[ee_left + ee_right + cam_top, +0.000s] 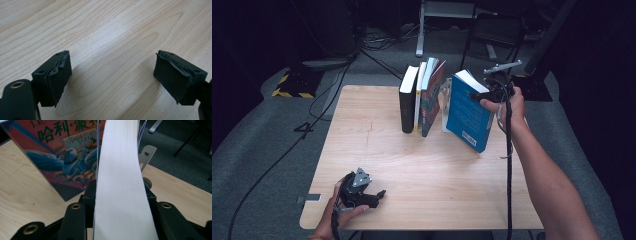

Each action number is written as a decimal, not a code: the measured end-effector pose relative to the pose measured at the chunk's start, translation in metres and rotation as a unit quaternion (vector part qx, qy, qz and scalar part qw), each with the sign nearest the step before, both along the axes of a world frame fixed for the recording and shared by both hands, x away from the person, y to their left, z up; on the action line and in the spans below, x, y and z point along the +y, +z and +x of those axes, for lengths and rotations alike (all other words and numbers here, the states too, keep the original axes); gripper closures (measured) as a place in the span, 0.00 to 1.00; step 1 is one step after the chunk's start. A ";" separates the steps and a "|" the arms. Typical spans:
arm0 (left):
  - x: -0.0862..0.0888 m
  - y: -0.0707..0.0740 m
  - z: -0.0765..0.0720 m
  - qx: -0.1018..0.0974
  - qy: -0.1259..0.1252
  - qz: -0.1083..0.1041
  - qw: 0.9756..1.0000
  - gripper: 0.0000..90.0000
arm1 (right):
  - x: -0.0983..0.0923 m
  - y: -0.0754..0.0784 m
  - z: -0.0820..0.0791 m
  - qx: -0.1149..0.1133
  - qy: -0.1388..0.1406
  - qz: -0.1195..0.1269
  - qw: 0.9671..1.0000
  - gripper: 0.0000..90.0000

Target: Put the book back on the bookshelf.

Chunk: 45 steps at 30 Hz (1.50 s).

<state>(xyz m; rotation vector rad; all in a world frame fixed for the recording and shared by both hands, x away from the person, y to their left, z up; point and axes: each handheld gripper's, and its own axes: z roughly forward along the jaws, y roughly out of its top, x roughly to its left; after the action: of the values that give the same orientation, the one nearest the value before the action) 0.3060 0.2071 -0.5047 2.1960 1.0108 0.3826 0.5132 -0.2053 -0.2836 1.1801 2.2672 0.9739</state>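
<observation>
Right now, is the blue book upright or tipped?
Tipped: the blue book leans in the right gripper, one bottom corner toward the table.

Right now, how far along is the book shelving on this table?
Done: three books stand upright together at the table's far edge. In hand: the right tongs clamp the blue book, tilted and apart from that row. Left: bringing it to the row, perhaps. The left tongs rest open on the table.

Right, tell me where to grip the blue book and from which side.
Grip the blue book across its covers at the upper page edge, coming from the right, as the right gripper does. It tilts, its lower corner near the table, and the book row blocks its left.
</observation>
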 end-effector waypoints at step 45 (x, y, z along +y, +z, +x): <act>-0.001 0.000 -0.001 0.000 -0.015 0.000 1.000 0.16 | 0.037 -0.002 0.057 -0.073 -0.102 0.024 0.992 0.66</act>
<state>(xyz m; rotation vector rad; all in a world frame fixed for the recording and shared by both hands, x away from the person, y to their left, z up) 0.3051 0.2065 -0.5047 2.2077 0.9759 0.3689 0.5698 -0.1678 -0.2860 1.2875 1.9767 1.0048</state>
